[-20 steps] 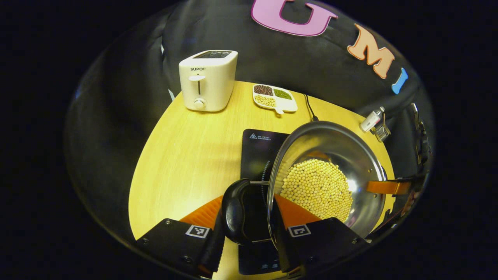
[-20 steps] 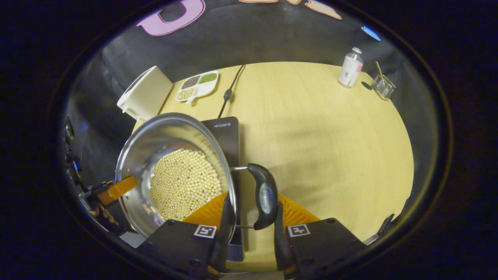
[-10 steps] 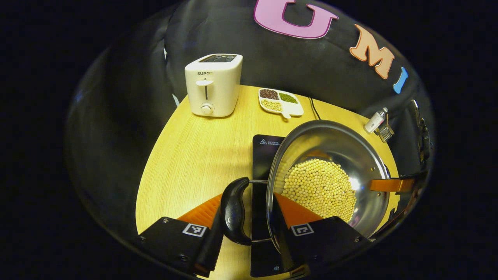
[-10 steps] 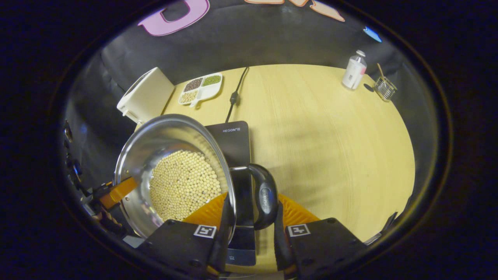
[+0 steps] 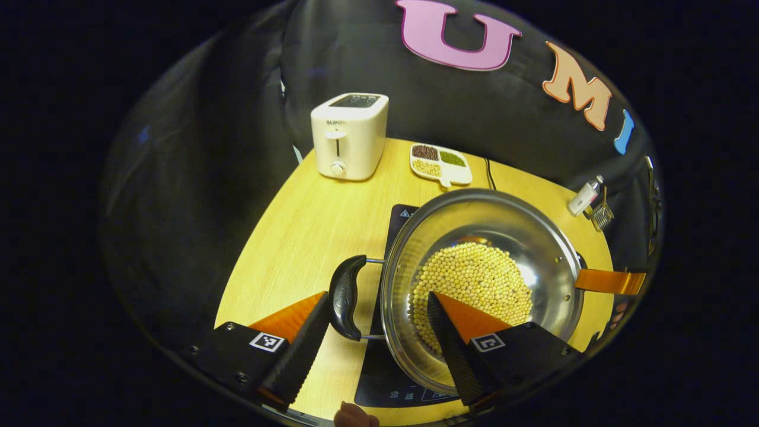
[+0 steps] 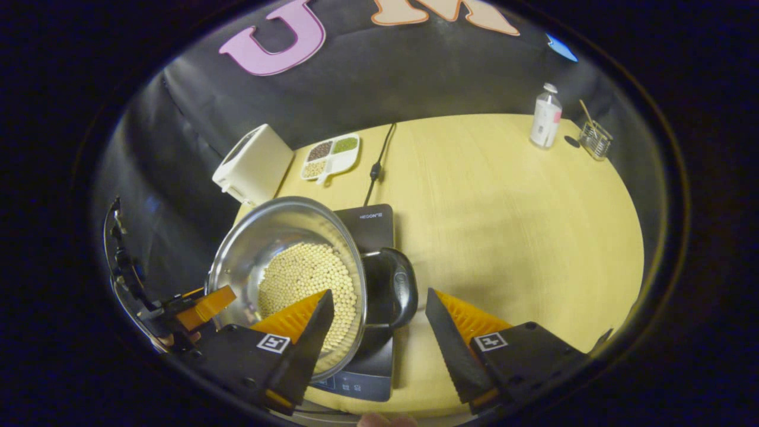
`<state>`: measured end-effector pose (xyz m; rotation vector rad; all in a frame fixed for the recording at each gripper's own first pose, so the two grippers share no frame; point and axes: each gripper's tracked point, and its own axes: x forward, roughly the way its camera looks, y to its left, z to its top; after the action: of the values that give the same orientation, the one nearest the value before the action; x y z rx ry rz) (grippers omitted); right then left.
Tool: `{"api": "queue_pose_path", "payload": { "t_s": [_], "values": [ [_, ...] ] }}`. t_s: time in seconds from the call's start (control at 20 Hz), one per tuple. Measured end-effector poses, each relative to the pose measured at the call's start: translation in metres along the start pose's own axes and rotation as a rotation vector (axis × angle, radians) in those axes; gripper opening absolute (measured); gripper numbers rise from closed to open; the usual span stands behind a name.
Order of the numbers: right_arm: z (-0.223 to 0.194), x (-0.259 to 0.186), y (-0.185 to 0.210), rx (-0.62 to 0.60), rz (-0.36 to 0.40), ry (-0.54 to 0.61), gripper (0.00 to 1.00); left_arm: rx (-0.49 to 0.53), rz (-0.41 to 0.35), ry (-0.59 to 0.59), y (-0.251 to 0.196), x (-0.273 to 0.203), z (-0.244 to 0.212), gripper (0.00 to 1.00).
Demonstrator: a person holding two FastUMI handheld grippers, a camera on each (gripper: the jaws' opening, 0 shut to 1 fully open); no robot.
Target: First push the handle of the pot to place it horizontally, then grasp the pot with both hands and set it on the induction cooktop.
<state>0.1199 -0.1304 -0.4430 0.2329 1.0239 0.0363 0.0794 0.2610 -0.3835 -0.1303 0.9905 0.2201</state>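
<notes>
Now my left gripper (image 5: 379,332) is spread wide, its fingers straddling the pot's black handle (image 5: 344,296). The pot (image 5: 480,279) of beans sits on the induction cooktop (image 5: 403,367). My right gripper (image 6: 379,323) gapes too, the other handle (image 6: 398,287) just ahead. Beyond, on the wooden table (image 6: 504,207): toaster (image 5: 350,135), bean tray (image 5: 442,164), bottle (image 6: 546,115).

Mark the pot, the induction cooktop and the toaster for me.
pot (image 5: 533,249), left gripper view, bare inner wall.
induction cooktop (image 6: 373,222), right gripper view, far corner of the black top.
toaster (image 5: 350,139), left gripper view, front face.
</notes>
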Motion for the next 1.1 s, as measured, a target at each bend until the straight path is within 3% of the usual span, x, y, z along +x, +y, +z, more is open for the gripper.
{"api": "queue_pose_path", "payload": {
  "t_s": [0.3,0.4,0.45,0.75,0.8,1.0,1.1],
  "values": [
    [-0.002,-0.035,-0.033,-0.033,0.059,-0.072,0.94,0.078,0.141,-0.114,-0.012,-0.068,0.003,0.98],
    [-0.004,-0.046,-0.047,-0.031,0.077,-0.104,0.97,0.113,0.162,-0.166,-0.023,-0.093,0.001,0.96],
    [-0.002,-0.053,-0.056,-0.033,0.076,-0.129,0.94,0.127,0.161,-0.197,-0.032,-0.105,0.002,0.96],
    [0.003,-0.118,-0.094,-0.020,0.055,-0.297,0.93,0.130,0.053,-0.371,-0.096,-0.164,0.015,0.96],
    [0.004,-0.132,-0.099,-0.024,0.044,-0.331,0.96,0.129,0.027,-0.408,-0.104,-0.175,0.018,0.95],
    [-0.002,-0.196,-0.099,-0.096,0.020,-0.476,0.93,0.137,-0.031,-0.506,-0.126,-0.222,0.018,0.95],
    [-0.011,-0.233,-0.099,-0.138,-0.005,-0.531,0.96,0.132,-0.061,-0.541,-0.136,-0.244,0.012,0.95]
  ]
}}
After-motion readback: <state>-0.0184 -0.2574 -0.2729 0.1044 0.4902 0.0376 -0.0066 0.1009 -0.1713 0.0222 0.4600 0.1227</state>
